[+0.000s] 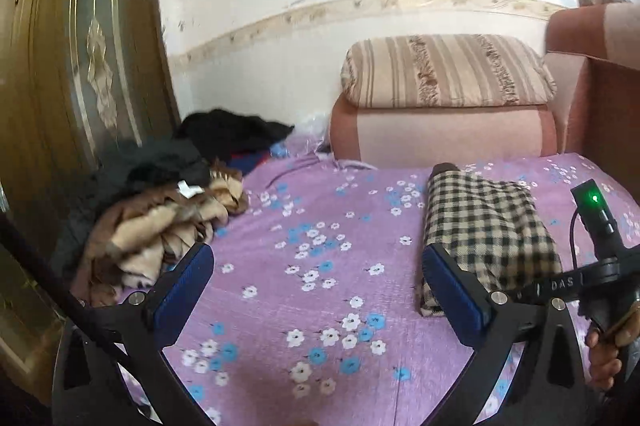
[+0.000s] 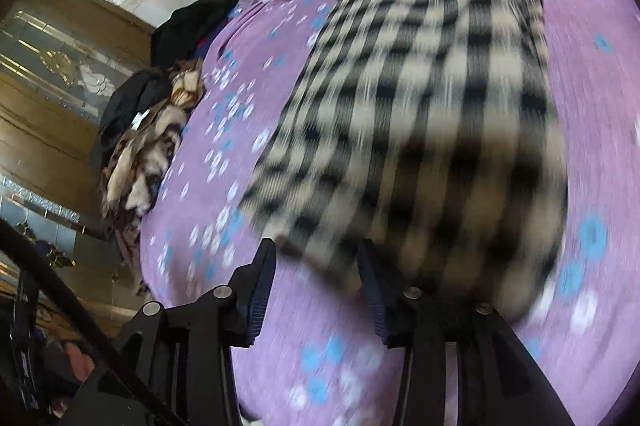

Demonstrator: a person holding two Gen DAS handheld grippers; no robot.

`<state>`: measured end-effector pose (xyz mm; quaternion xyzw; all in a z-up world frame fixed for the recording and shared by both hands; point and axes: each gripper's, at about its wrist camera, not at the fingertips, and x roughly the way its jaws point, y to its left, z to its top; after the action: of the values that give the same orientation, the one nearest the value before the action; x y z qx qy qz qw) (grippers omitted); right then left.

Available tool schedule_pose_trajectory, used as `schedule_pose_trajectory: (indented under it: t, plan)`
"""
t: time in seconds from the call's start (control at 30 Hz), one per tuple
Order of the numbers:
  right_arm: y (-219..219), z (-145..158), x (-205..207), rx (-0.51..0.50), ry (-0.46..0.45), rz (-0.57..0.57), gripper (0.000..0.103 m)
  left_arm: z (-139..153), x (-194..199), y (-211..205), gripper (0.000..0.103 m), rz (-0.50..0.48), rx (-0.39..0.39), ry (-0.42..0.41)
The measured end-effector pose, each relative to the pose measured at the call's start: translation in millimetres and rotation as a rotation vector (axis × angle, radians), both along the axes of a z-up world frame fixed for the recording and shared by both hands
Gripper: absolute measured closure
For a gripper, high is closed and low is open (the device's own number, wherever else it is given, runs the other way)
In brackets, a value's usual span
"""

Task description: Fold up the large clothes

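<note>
A folded black-and-beige checked garment (image 1: 484, 230) lies on the purple flowered bedsheet (image 1: 320, 290), at the right. My left gripper (image 1: 318, 262) is open and empty above the sheet, its right finger next to the garment's left edge. In the right wrist view the checked garment (image 2: 416, 113) fills the middle, blurred. My right gripper (image 2: 318, 266) is open at the garment's near edge; the cloth's corner hangs between the fingers without being pinched. The right gripper's body (image 1: 600, 254) shows at the right of the left wrist view.
A heap of unfolded clothes, brown-beige (image 1: 160, 230) and black (image 1: 224, 133), lies at the bed's left side; it also shows in the right wrist view (image 2: 148, 145). A wooden wardrobe (image 1: 68, 65) stands left. A pink sofa arm with a striped cushion (image 1: 444, 69) stands behind the bed.
</note>
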<state>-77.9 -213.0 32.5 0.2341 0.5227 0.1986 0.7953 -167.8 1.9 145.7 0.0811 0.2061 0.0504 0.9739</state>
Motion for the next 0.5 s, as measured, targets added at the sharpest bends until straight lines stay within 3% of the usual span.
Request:
schedule_pose_trajectory:
  t: [0.13,0.2,0.3,0.4,0.5]
  plan:
    - [0,28,-52,-0.116,-0.111,-0.077,0.051,1,-27,-9,0.0,-0.051,-0.043,-0.02]
    - [-5,50,-83,-0.254,-0.216,-0.187,0.039,-3,-35,-14,0.0,-0.103,-0.101,0.028]
    - [-14,64,-118,-0.365,-0.305,-0.312,0.033,-14,-36,-24,0.0,-0.141,-0.145,0.12]
    - [-16,60,-139,-0.456,-0.326,-0.388,0.03,-26,-32,-34,0.0,-0.116,-0.122,0.2]
    - [-16,51,-141,-0.469,-0.297,-0.386,0.03,-36,-28,-35,0.0,-0.095,-0.117,0.257]
